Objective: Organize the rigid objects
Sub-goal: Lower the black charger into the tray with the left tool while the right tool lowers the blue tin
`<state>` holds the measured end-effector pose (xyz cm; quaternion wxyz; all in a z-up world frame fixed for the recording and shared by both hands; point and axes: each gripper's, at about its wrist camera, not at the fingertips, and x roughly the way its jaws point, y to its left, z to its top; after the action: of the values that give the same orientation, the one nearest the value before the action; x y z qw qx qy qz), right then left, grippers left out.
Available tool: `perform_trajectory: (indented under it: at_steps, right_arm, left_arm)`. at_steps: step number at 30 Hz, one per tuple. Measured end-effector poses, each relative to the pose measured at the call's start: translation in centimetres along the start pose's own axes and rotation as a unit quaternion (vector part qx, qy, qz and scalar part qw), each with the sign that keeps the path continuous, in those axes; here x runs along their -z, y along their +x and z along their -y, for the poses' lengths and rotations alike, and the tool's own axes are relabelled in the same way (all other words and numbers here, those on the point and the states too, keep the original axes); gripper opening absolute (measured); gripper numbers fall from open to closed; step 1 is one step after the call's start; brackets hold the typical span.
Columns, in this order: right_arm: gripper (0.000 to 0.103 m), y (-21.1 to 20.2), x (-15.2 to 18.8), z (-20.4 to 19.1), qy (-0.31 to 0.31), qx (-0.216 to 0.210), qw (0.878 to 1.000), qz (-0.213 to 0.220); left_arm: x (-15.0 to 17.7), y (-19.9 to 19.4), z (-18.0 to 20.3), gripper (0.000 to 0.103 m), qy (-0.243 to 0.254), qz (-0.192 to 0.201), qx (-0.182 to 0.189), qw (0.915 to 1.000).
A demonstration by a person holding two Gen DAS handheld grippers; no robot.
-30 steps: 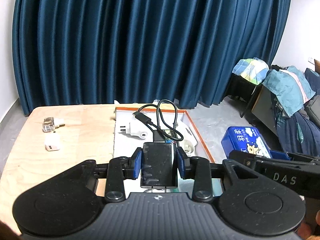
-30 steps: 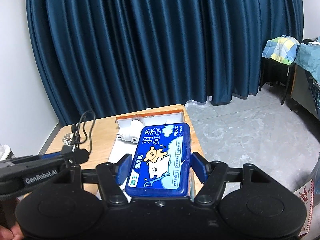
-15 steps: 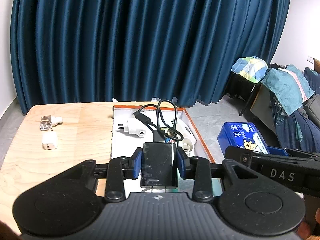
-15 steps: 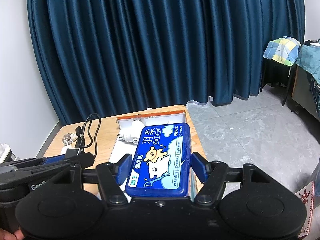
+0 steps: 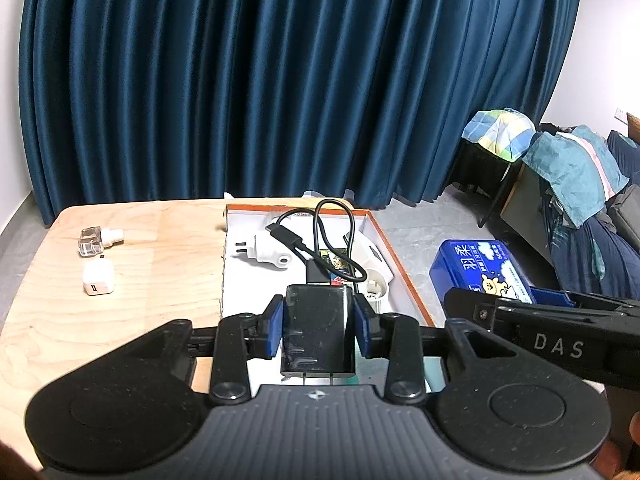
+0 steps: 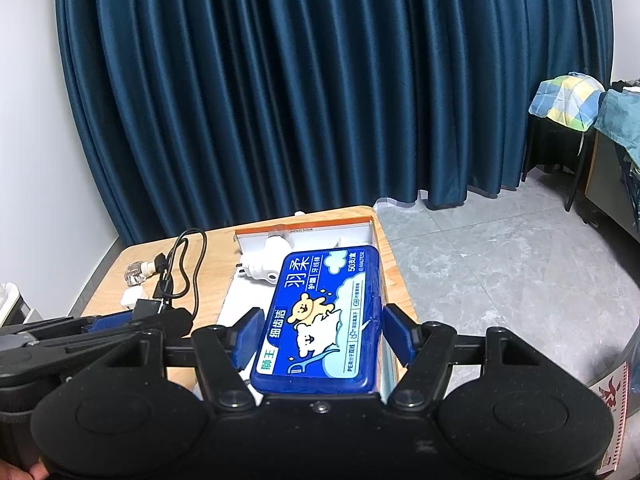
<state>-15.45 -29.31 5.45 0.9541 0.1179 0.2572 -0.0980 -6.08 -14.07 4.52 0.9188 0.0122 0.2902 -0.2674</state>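
gripping black charger in left claw (cable trailing forward).

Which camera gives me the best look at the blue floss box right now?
The right wrist view: the blue floss box fills its centre, lid and label fully visible, clamped in the right gripper. The left wrist view shows only its far half, behind the right gripper's finger.
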Motion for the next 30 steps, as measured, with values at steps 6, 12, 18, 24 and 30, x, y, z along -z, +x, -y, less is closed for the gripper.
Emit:
perform_trajectory:
  at_steps: [6,12,18,24,30]
  right_arm:
    - [0.078,-0.1,-0.1,0.3,-0.002,-0.001,1.000,-0.005]
    - [0.078,0.2,0.1,0.9,0.001,0.000,1.000,-0.012]
    - [0.078,0.6,0.6,1.3,0.000,-0.002,1.000,-0.021]
    - [0.078,1.2,0.8,1.0,-0.003,-0.003,1.000,-0.030]
    - [0.078,1.6,0.9,1.1,-0.002,0.000,0.999,-0.036]
  left_arm:
    - [0.3,0.3,-0.1,0.036,-0.001,-0.005,-0.002,1.0000]
    - [0.8,1.0,-0.4,0.036,-0.006,-0.020,-0.004,0.9998]
    - [1.3,1.7,-1.0,0.036,-0.021,-0.033,-0.004,0.9992]
    - [1.7,2.0,-0.9,0.036,-0.022,-0.039,-0.002,0.9990]
    - [2.0,2.2,-0.7,0.036,-0.022,-0.042,-0.004,0.9989]
